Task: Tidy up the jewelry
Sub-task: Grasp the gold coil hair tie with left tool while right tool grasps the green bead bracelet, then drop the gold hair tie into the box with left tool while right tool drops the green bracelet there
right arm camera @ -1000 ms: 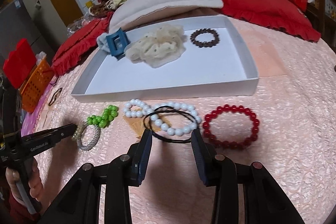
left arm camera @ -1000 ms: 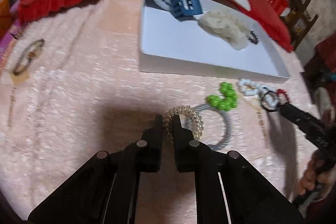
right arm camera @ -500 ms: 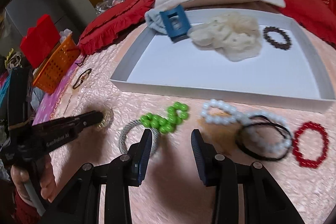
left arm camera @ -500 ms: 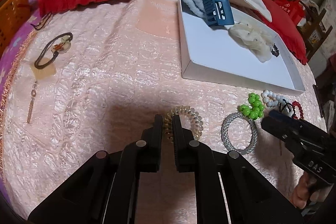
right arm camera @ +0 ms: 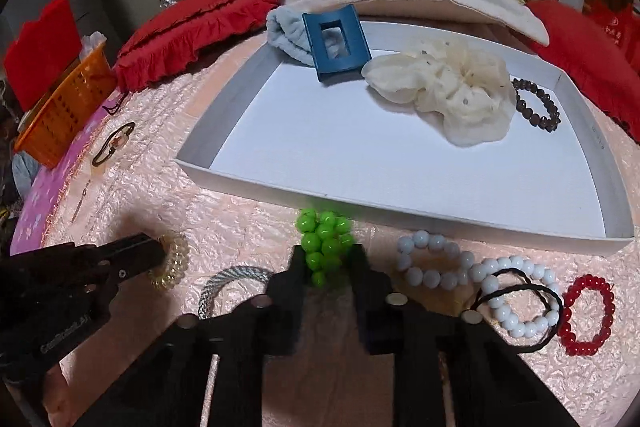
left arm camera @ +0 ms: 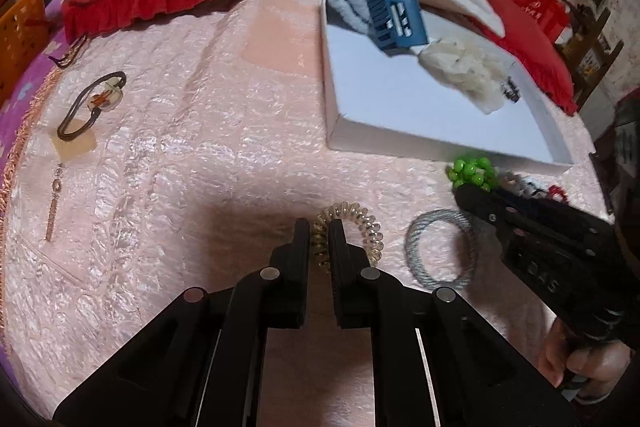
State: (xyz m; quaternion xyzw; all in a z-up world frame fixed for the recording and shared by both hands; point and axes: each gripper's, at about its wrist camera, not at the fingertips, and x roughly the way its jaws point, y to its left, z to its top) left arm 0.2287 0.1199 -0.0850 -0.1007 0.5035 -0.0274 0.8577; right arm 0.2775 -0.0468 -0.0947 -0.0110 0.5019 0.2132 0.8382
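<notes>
While both claws sit low over the pink bedspread (left arm camera: 200, 131):
left claw (left arm camera: 319, 233): pinched on the clear coil hair tie (left arm camera: 352, 227), which lies on the cloth
right claw (right arm camera: 326, 259): spread wide, green bead bracelet (right arm camera: 322, 247) between the tips, ungripped
grey ring (right arm camera: 224, 283): between both claws
white tray (right arm camera: 256, 187): behind the beads; holds blue clip (right arm camera: 336, 41), cream scrunchie (right arm camera: 452, 91), dark bracelet (right arm camera: 538, 105)

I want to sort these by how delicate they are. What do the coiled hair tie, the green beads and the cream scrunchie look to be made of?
Coiled hair tie: clear, glossy amber-tinted plastic, probably; light shines through its coils. Green beads: smooth, shiny, likely plastic, with bright highlights. Cream scrunchie: thin, matte, ruffled fabric, crumpled in soft folds.
</notes>
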